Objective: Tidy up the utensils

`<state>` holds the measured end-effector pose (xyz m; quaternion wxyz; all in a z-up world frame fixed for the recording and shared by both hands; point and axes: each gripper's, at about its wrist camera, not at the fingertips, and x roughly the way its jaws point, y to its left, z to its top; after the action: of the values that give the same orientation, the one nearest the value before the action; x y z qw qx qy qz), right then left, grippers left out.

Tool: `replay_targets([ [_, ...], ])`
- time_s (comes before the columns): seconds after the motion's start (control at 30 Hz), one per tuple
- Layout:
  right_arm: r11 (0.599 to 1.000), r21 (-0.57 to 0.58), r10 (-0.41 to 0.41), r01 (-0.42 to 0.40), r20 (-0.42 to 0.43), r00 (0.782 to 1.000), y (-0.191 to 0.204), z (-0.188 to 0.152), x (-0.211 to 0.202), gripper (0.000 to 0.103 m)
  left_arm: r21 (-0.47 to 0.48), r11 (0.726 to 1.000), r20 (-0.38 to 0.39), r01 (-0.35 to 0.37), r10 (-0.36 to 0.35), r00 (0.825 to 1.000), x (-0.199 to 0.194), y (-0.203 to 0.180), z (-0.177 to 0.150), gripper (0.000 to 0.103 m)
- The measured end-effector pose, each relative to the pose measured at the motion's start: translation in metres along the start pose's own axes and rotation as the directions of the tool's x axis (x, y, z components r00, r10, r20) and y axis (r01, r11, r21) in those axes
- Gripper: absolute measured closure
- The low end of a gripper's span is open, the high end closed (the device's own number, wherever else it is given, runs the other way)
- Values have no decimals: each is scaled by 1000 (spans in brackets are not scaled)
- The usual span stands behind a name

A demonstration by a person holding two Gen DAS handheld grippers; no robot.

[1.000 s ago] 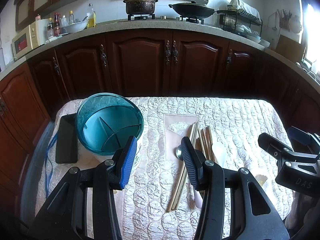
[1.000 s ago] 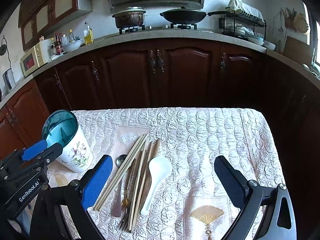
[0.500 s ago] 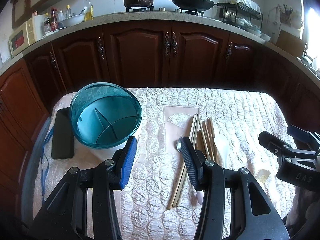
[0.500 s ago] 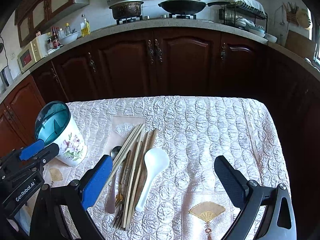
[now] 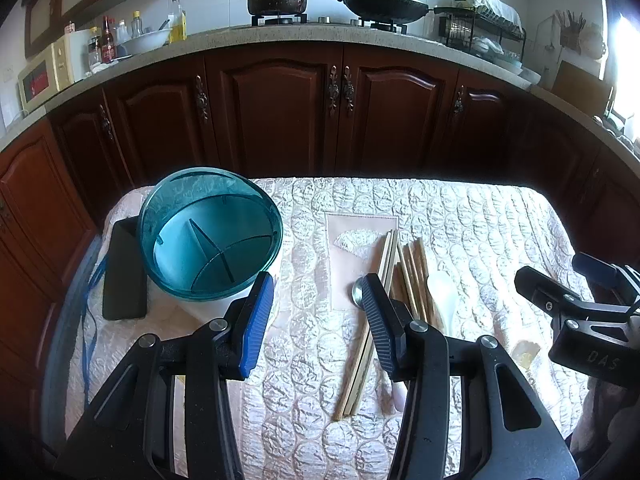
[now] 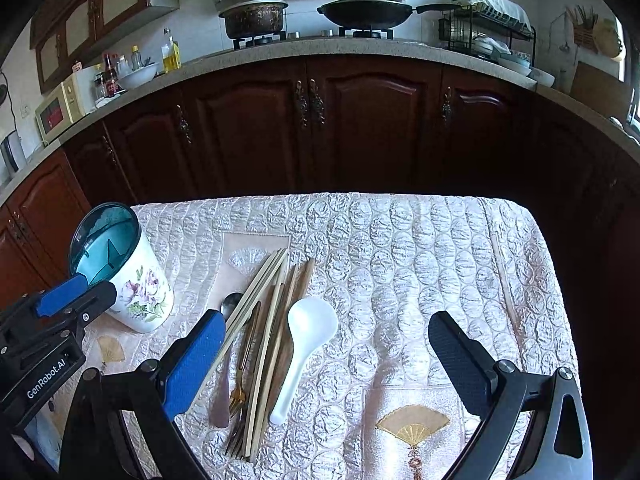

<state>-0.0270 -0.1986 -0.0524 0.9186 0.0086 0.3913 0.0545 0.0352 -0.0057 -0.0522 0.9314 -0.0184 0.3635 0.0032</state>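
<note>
A white floral utensil holder (image 6: 138,294) with a teal divided insert (image 5: 210,234) stands at the table's left. A pile of utensils lies at the middle: several chopsticks (image 6: 272,320) (image 5: 412,276), a white ceramic spoon (image 6: 306,340) (image 5: 442,294), a metal spoon (image 6: 230,306) and a gold fork (image 6: 238,396). My left gripper (image 5: 316,316) is open and empty, above the cloth between the holder and the pile. My right gripper (image 6: 326,354) is wide open and empty, above the pile's right side.
A black flat device (image 5: 122,272) with a blue cable (image 5: 90,344) lies left of the holder. The table wears a quilted pale cloth (image 6: 420,264). Dark wooden cabinets (image 6: 312,120) and a counter with pots stand behind the table.
Both grippers have drawn back and up a little, so the table sits lower in both views. Both stay open and empty. The utensils have not moved.
</note>
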Motion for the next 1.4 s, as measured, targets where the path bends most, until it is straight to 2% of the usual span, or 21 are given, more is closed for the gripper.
replay_targets([
  [0.4,1000,2,-8,8,-29,1000,-3,-4,11,2,4,1000,-22,1,0,1000,11,0,-4,58],
  [0.47,1000,-4,-13,13,-35,999,-4,-5,15,2,7,1000,-34,14,-14,999,14,0,-7,58],
  [0.57,1000,8,20,-19,-68,998,-8,-8,26,2,1,997,-95,72,-72,993,26,2,-15,58],
  [0.63,998,26,67,-64,-95,993,-12,-11,36,7,1,994,-138,107,-106,985,36,1,-23,58],
  [0.7,992,46,127,-122,-131,983,-16,-14,50,20,16,992,-173,124,-119,978,49,-4,-31,58],
  [0.8,979,86,197,-184,-190,962,-20,-16,74,48,21,988,-211,155,-148,966,66,-11,-40,58],
  [0.93,964,126,257,-232,-244,935,-22,-16,106,53,47,987,-250,155,-138,958,94,-19,-47,59],
  [1.0,960,139,274,-245,-264,925,-22,-17,119,55,31,986,-273,165,-150,950,108,-19,-49,64],
  [1.1,951,175,298,-257,-279,913,-26,-18,134,55,-20,981,-293,193,-190,937,121,-16,-49,74],
  [1.17,936,214,332,-278,-284,899,-30,-19,146,57,-45,972,-292,230,-233,927,126,-14,-48,87],
  [1.23,925,241,358,-295,-291,887,-32,-20,155,62,-67,961,-297,270,-277,914,124,-15,-47,94],
  [1.27,920,250,368,-301,-287,885,-33,-21,158,71,-69,958,-302,278,-286,909,124,-14,-47,96],
  [1.3,919,249,371,-305,-288,883,-33,-22,161,87,-69,958,-306,279,-286,908,123,-13,-48,98],
  [1.4,920,237,374,-312,-295,879,-33,-24,161,99,-79,955,-320,287,-297,900,117,-3,-54,99],
])
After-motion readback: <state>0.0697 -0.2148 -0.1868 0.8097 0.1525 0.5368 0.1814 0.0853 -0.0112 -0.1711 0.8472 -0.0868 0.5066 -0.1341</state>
